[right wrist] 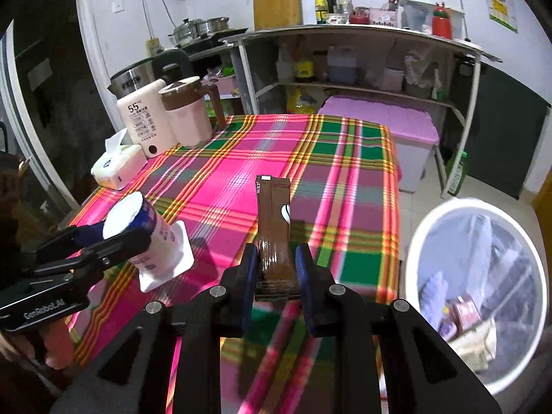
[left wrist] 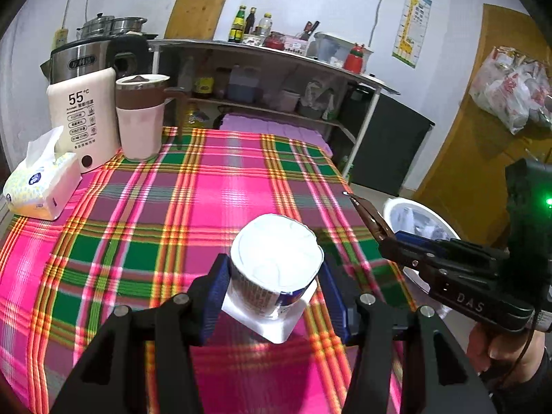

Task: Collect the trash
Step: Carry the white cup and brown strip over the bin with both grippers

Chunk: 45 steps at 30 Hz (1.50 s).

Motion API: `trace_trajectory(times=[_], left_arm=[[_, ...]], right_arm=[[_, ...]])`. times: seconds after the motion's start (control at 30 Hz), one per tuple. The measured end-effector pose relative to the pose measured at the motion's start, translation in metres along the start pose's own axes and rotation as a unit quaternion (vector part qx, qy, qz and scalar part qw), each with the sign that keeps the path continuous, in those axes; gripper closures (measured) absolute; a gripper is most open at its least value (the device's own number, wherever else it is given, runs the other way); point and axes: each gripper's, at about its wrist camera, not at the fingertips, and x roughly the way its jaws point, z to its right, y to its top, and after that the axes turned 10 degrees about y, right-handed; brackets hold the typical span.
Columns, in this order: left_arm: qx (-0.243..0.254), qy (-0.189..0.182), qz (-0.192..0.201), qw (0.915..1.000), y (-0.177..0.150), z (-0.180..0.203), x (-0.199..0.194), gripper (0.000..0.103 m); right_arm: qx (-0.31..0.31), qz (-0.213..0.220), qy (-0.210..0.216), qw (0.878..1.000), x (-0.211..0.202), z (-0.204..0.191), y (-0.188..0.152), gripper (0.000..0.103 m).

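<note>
Left gripper (left wrist: 274,289) pinching upturned cup (left wrist: 276,262), tilted above plaid table (left wrist: 138,241). Right gripper (right wrist: 276,269) clamped on brown sachet (right wrist: 274,227), held at table edge. White bin (right wrist: 476,296) on floor beside table, trash inside.

trash bin (right wrist: 477,296) contents blurred, sachet (right wrist: 274,238) print unreadable

Woven plaid tablecloth (left wrist: 214,186), matt and slightly ribbed; glossy brown foil sachet (right wrist: 274,220) with a creased, reflective skin; smooth white plastic yogurt cup (left wrist: 274,269) with printed label. Matt black gripper arms with blue ribbed pads (right wrist: 305,269) and bright metal rivets. Brushed steel kettle (left wrist: 82,60), raw wood cutting board (left wrist: 198,8), soft paper tissue pack (left wrist: 41,186), smooth white plastic bin (right wrist: 477,296).
</note>
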Motion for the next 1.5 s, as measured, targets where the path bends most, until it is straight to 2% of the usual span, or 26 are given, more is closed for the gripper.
trace_trajectory(times=[0.3,0.67,1.0,1.5], left_arm=[[0.018,-0.01,0.007,0.9998,-0.01,0.022,-0.025,0.049],[0.037,-0.024,0.009,0.999,-0.016,0.047,-0.04,0.049],[0.052,-0.036,0.002,0.998,-0.016,0.071,-0.036,0.049],[0.088,-0.061,-0.005,0.9942,-0.009,0.119,-0.017,0.049]], right_arm=[[0.009,0.025,-0.005,1.0,-0.045,-0.007,-0.024,0.079],[0.024,0.044,-0.014,0.999,-0.08,0.0,-0.04,0.079],[0.043,0.055,-0.026,0.997,-0.098,0.019,-0.05,0.079],[0.095,0.068,-0.064,0.991,-0.119,0.072,-0.066,0.079]])
